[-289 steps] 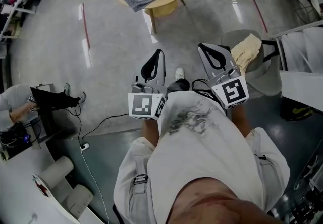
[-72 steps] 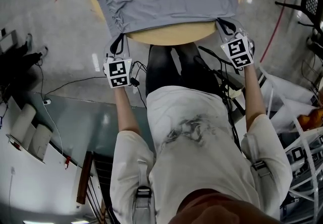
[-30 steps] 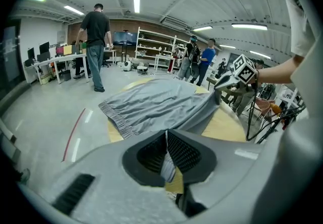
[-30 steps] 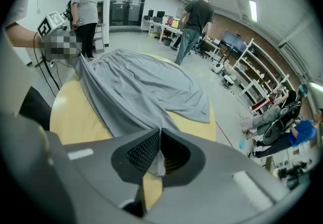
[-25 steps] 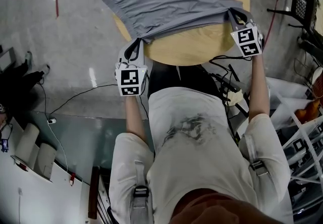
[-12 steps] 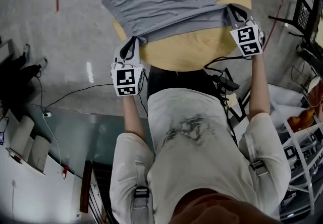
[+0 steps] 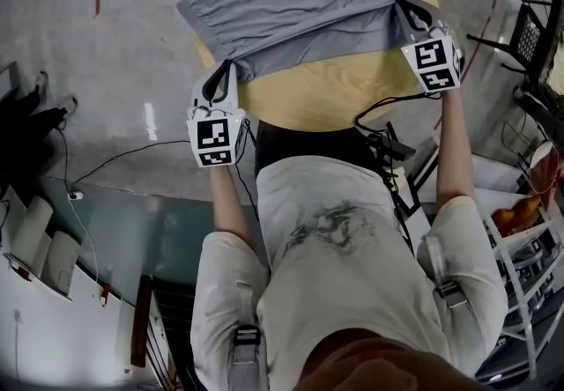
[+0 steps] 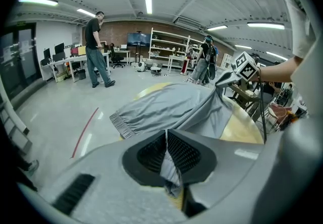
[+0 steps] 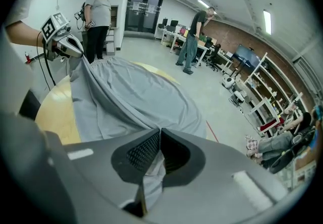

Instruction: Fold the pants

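Grey pants (image 7: pixel 300 2) are spread over a round wooden counter (image 7: pixel 335 90) at upper centre of the head view. Their far part is cut off by the top edge, and most of the counter's rim is hidden under cloth. The left tongs (image 7: pixel 220 81) are clamped on the near left corner of the pants, the right tongs (image 7: pixel 412 18) on the near right; cloth is pinched in both. A bare crescent of counter is exposed along the near edge. Open floor (image 7: pixel 115 46) is noted left of it; a black chair (image 7: pixel 529 28) is cut off at right.
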